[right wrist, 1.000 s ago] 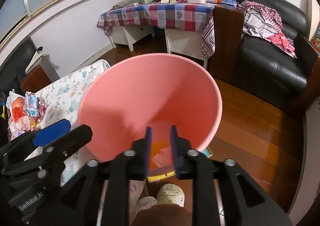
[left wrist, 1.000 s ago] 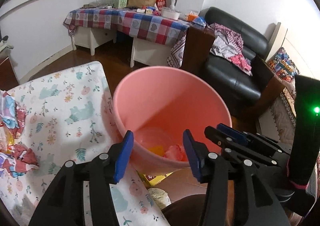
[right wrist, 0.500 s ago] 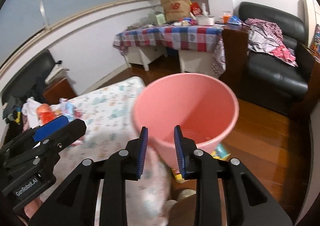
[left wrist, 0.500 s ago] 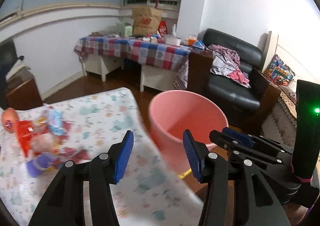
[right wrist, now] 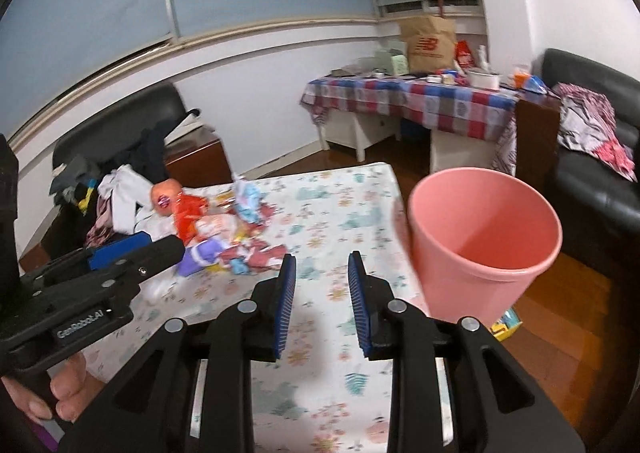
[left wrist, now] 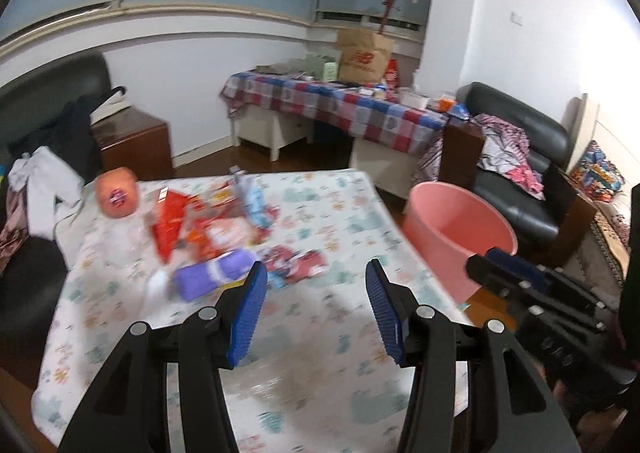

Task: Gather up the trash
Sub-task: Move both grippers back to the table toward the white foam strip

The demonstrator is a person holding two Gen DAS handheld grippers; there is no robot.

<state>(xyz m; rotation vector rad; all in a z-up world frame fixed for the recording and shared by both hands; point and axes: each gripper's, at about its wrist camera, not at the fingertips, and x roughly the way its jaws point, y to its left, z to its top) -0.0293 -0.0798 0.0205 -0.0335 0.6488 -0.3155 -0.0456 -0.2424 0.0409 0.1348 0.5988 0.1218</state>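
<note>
A pile of crumpled wrappers (left wrist: 216, 229) lies on the floral-clothed table (left wrist: 320, 373), with a purple packet (left wrist: 212, 277) and a red crumpled wrapper (left wrist: 296, 265) at its near edge. An orange round object (left wrist: 116, 193) sits behind the pile. My left gripper (left wrist: 317, 269) hovers open over the cloth just short of the pile, holding nothing. My right gripper (right wrist: 322, 265) hangs beside it with a narrow gap between its pads and nothing in it. The pink bucket (right wrist: 484, 229) stands off the table's right edge. In the right wrist view the wrappers (right wrist: 240, 229) lie left of my fingers.
At the back stands a table with a checked cloth (left wrist: 340, 105), loaded with a paper bag and boxes. A black sofa (left wrist: 520, 157) with clothes is at the right. A dark chair (left wrist: 40, 157) heaped with clothes is at the left. A yellow item (right wrist: 506, 323) lies on the floor by the bucket.
Both grippers have drawn back from over the bucket, risen and swung left over the table. The bucket has slid to the right of both views and the wrapper pile has come into view. The jaws are unchanged.
</note>
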